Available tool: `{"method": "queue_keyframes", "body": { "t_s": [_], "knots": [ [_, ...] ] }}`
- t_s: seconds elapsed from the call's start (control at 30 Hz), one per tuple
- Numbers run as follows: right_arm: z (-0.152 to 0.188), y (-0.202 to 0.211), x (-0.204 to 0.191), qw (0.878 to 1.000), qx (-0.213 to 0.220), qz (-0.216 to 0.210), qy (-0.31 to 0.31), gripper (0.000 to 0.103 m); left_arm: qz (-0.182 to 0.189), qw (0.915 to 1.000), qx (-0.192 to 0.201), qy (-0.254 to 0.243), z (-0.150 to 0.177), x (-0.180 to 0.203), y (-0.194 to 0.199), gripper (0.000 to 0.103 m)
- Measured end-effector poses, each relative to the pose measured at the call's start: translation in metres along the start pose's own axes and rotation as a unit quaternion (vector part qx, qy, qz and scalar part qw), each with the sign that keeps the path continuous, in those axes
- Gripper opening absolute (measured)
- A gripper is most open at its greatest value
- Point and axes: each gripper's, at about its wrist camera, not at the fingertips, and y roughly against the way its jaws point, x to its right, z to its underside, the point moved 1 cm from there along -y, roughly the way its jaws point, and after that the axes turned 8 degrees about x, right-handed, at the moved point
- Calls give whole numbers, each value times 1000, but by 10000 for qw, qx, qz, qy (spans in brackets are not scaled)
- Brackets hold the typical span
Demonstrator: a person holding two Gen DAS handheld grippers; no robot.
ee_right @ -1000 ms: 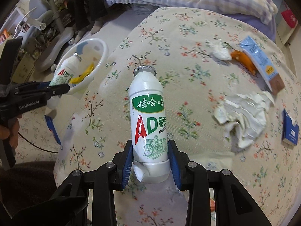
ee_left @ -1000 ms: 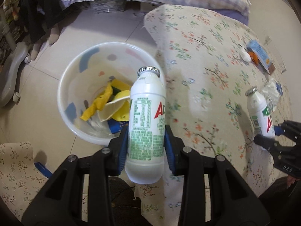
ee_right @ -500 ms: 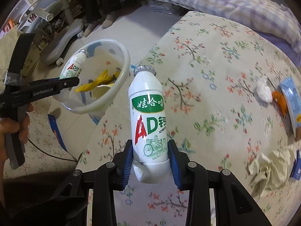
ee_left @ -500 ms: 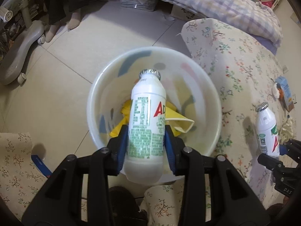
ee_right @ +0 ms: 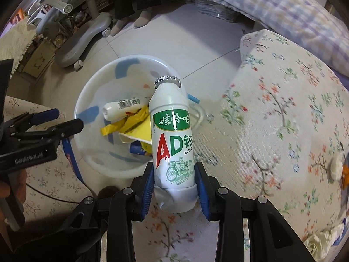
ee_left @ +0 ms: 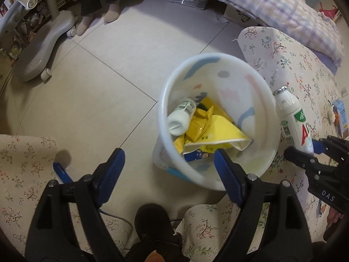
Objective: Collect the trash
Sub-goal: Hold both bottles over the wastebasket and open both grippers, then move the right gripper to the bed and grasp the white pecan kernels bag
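Dropped! Left tongs now spread wide and empty above the bin, their bottle lying inside on yellow wrappers. Right tongs clamped on the second bottle, upright beside the rim, likely next in

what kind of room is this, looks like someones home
Most likely a bedroom at home: a bed with a checked quilt, a floral-covered table, and a white trash bin on the tiled floor.
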Motion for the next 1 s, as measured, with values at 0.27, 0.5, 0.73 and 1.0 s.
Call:
{"method": "queue_keyframes", "body": {
  "t_s": [0.27,0.5,0.73,1.0],
  "knots": [
    [-16,-14,-21,9999,-10,-4,166,37,-220,9998,17,-7,4,-8,1,85],
    [-24,-1,-27,9991,316,-209,202,71,-288,9996,9,15,5,-11,0,87],
    [-15,9,-19,9994,301,11,169,71,-230,9997,-7,-40,6,-5,2,94],
    [4,33,1,9991,367,224,-3,71,-141,9996,52,-220,8,11,10,96]
  ]
}}
